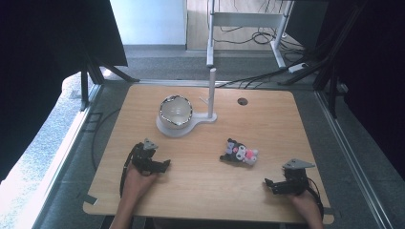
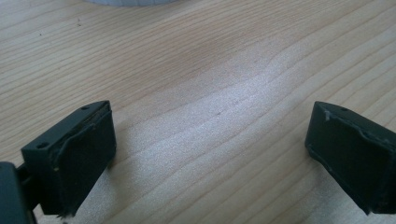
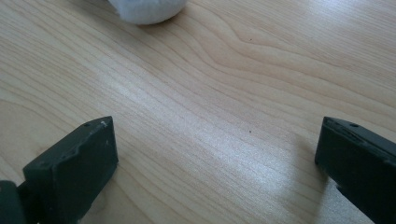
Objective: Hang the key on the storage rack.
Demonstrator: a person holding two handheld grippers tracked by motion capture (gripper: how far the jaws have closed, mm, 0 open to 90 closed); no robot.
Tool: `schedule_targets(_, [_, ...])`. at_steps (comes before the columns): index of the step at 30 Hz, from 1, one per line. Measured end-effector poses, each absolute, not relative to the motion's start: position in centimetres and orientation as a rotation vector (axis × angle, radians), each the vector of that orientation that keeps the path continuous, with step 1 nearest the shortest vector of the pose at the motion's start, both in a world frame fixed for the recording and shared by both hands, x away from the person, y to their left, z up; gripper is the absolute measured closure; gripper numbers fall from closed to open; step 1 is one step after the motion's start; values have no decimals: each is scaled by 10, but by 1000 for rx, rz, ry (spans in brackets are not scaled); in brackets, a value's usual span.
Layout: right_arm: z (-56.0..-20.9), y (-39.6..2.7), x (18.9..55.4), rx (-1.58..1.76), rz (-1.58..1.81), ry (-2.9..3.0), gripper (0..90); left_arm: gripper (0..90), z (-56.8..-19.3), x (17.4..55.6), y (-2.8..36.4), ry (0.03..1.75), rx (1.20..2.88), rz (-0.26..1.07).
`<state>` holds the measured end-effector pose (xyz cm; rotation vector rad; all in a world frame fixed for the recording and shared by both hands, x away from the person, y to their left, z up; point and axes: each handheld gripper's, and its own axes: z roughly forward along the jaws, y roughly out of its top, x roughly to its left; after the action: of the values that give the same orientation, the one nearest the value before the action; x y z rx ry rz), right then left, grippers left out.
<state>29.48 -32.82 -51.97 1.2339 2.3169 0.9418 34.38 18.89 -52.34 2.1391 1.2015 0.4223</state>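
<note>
- The table [image 1: 200, 191] lay in front of me, with the white bowl [image 1: 175, 112] on its white stand [image 1: 210, 98] toward the far side; I place everything else from that bowl.
- My left gripper [image 1: 165, 165] rested near the front edge, on the near side of the bowl and a little left of it, jaws spread wide with only bare wood between them.
- My right gripper [image 1: 268, 183] sat well to the right of the bowl and nearer to me, jaws likewise wide apart and holding nothing.
- The plush toy [image 1: 239, 153], black with pink and white, lay flat on the near right of the bowl, between my two grippers and closer to the right one.
- To do the pick-up well, I judged I should bring the right gripper over the toy's middle, keep the jaws wide until they straddled the soft body, then close on the bulk, not on an ear or limb.
- The high view gave me the whole layout: bowl, stand, toy, both hands.
- The left gripper view showed a white edge [image 2: 130, 2] at the top, probably the stand's base; the right gripper view showed a white rounded shape [image 3: 147, 10], which I could not identify for certain.
</note>
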Motion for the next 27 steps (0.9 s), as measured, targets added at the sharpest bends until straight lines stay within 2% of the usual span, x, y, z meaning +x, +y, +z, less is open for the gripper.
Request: schedule_targets(27, [-515, -327, 294, 1215, 901, 2347, 8, 18, -523, 344, 189, 1202, 2139, 422])
